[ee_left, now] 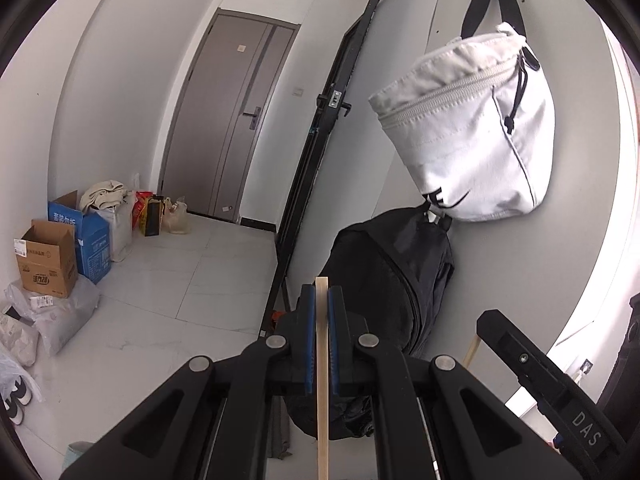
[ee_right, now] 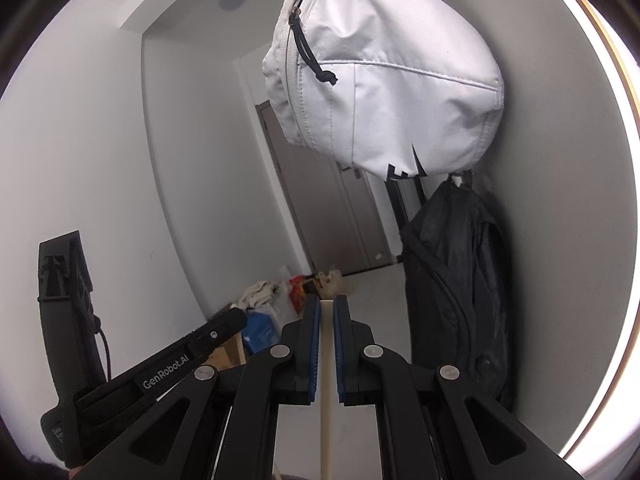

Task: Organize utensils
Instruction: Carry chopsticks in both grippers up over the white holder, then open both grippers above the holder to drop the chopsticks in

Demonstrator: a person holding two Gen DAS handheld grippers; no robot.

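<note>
White walls and pale floor tiles (ee_left: 168,264) fill both wrist views, with a grey door (ee_left: 228,120) far ahead of the claws. Left claw (ee_left: 321,300): its 2 blue pads are closed on a flat wooden stick (ee_left: 322,380), which stands upright between them, its top end poking just above the fingertips and its lower part running down out of the picture. Right claw (ee_right: 327,308): pads clamped the same way on another pale wooden stick (ee_right: 327,400), also upright, its tip level with the fingertips.

Ahead and to the right of each claw, a white zip bag (ee_left: 472,128) hangs on the wall — below it, a black backpack (ee_left: 384,280). Off to the left of the left claw, cardboard boxes (ee_left: 48,256) and sacks sit against the wall. From the right wrist view, the left claw's body (ee_right: 160,372) shows low at the left, beside the right one.
</note>
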